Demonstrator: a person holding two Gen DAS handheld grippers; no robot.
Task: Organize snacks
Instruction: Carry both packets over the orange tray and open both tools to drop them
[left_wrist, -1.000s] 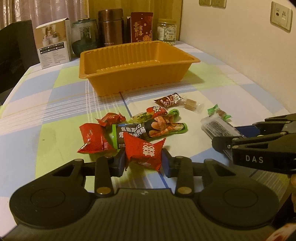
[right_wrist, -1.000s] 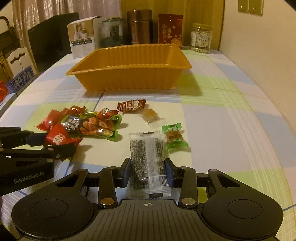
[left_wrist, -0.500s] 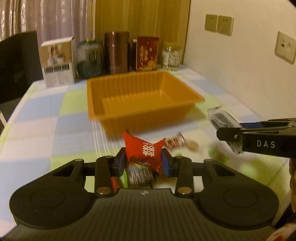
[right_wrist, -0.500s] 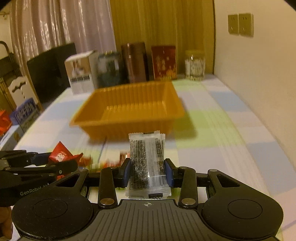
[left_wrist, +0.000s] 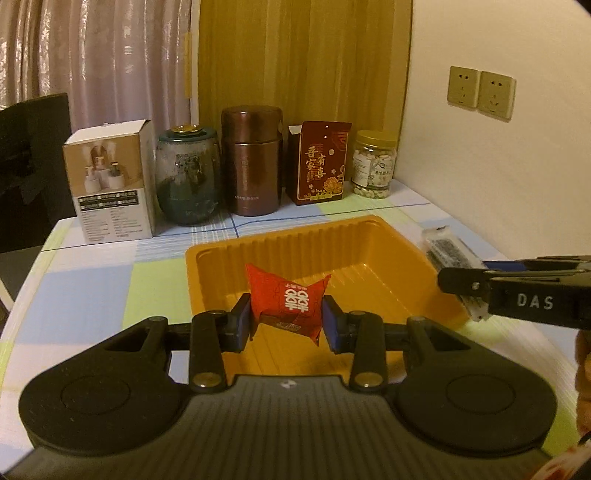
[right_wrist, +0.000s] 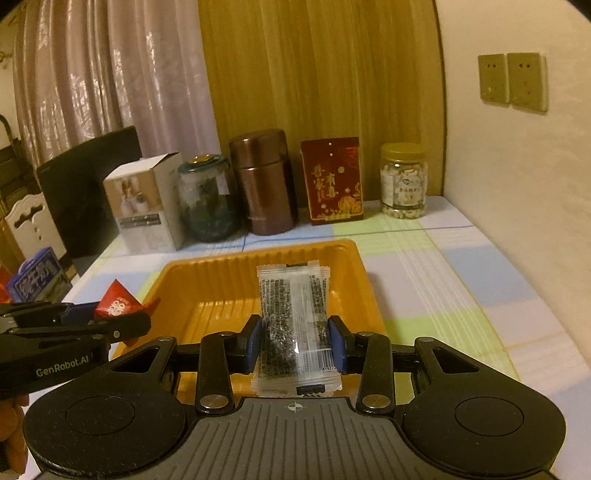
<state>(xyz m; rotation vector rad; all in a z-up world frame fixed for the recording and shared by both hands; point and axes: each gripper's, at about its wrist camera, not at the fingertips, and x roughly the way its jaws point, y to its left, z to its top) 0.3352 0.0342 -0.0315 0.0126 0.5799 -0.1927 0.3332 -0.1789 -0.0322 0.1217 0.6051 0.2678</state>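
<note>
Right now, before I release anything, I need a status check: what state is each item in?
left gripper: shut on red candy
red candy: held above tray
right gripper: shut on clear packet
clear packet: held above tray
orange tray: on table, nothing visible inside
nut jar: upright, lidded
brown canister: upright, lidded

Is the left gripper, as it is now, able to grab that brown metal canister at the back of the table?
Probably not yet: the left gripper is clamped on a red candy packet, and the orange plastic tray lies between it and the brown metal canister.
</note>
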